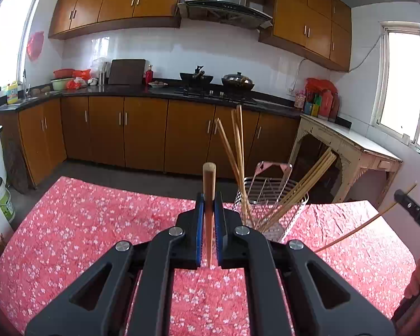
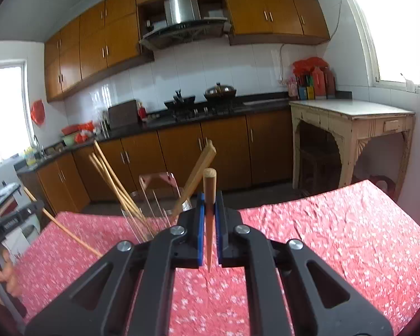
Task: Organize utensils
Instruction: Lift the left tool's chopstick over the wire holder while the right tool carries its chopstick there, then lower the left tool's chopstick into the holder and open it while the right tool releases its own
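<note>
My left gripper [image 1: 209,204] is shut on a wooden chopstick [image 1: 209,184] that stands up between its blue pads, above the red flowered tablecloth [image 1: 84,218]. Just right of it stands a wire utensil holder [image 1: 268,196] with several chopsticks [image 1: 238,145] leaning out. My right gripper [image 2: 209,203] is likewise shut on a wooden chopstick [image 2: 209,187]. The same holder [image 2: 154,207] and its chopsticks [image 2: 112,173] are to its left. At the edge of each view the other gripper shows with its chopstick [image 1: 361,224] [image 2: 61,229] slanting out.
A person's hand [image 2: 2,274] is at the left edge. Beyond the table are brown kitchen cabinets [image 1: 142,131], a stove with pans [image 1: 215,81] and a cream side table [image 2: 350,123] by the window.
</note>
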The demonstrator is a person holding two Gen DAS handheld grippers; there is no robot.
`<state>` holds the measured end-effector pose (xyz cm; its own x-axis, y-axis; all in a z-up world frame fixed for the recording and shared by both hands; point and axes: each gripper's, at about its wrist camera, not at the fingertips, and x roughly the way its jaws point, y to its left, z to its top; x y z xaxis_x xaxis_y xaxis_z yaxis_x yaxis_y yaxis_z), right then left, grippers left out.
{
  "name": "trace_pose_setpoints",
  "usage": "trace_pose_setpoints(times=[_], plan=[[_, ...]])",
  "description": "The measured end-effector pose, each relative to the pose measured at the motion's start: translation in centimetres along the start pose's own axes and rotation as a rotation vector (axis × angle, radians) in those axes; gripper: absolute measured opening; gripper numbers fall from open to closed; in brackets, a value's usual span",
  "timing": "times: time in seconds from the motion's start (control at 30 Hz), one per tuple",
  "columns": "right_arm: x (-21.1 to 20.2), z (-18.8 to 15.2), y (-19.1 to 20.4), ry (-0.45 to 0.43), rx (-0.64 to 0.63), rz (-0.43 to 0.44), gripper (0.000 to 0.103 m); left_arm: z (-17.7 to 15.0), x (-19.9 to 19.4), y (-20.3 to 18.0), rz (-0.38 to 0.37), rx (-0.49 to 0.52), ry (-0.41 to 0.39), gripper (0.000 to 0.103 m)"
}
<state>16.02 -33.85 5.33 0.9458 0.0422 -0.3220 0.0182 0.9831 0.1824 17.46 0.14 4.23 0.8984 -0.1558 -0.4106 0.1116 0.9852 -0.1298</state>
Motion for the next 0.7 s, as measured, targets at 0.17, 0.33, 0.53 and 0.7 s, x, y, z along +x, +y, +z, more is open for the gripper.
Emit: trace_pose_setpoints(times=[0.17, 0.33, 0.53, 0.7], plan=[[-1.4, 3.9, 0.4, -0.077, 0.028, 0.047, 0.008, 3.0, -0.7, -1.3, 0.001, 0.022, -0.062, 0.007], [-1.2, 7.6, 1.2, -0.121, 0.062, 0.112, 0.008, 6.8, -1.3, -2.9, -0.006, 0.01, -0.137, 0.007], [2.4, 9.7, 3.1, -0.104, 0.026, 0.128, 0.008, 11.3, -1.1, -5.0, 0.003, -0.044, -0.266, 0.007], [6.1, 9.5, 3.7, -0.032, 0.015, 0.156, 0.008, 12.1, 1.5, -5.7, 0.012, -0.087, -0.264, 0.007]])
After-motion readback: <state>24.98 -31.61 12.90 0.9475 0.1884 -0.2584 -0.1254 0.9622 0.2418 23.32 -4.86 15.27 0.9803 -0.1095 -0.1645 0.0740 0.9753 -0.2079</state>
